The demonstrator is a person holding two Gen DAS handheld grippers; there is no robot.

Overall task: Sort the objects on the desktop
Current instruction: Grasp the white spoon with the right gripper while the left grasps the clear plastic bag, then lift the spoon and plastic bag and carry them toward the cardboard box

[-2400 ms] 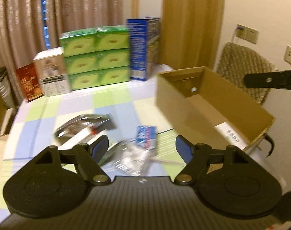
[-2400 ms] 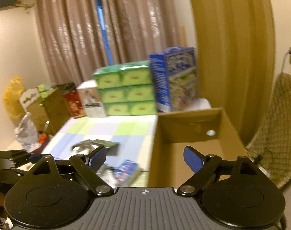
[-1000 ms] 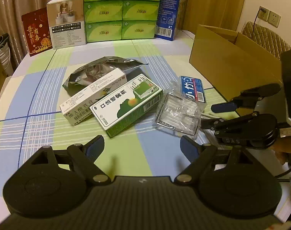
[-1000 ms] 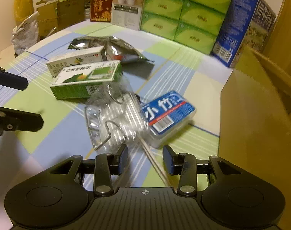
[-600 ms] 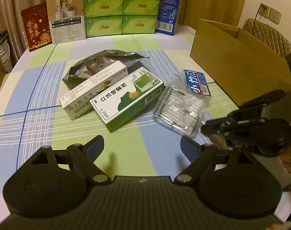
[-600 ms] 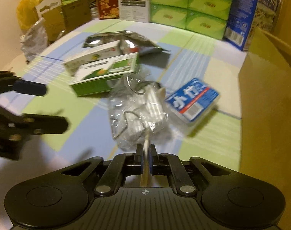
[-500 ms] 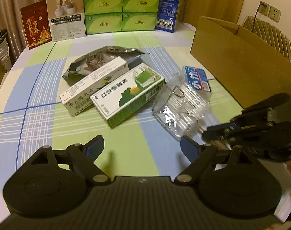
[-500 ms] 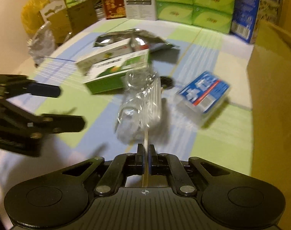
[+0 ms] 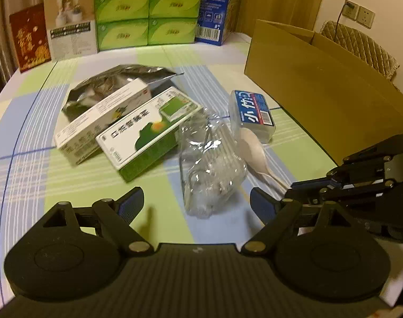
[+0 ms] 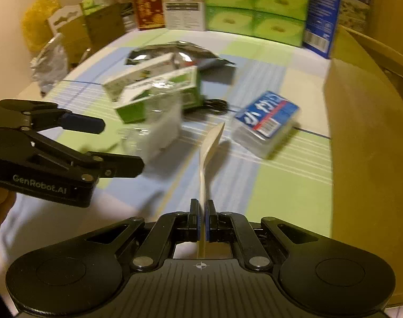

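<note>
My right gripper is shut on the handle of a white plastic spoon, whose bowl points away and hangs just above the tablecloth. In the left wrist view the spoon lies between a crumpled clear plastic bag and a blue-labelled clear box, with the right gripper at its handle end. My left gripper stands open over the cloth, just short of the bag and holding nothing. A green medicine box, a white box and a foil pouch lie to the left.
A large open cardboard box stands on the right side of the table. Green tissue packs, a blue carton and other boxes line the far edge. In the right wrist view, bags and cartons sit off the table's left.
My right gripper went from open to shut on the spoon handle, then drew back and raised the spoon. The clear bag shifted left and crumpled. The left gripper stayed open, nearly still.
</note>
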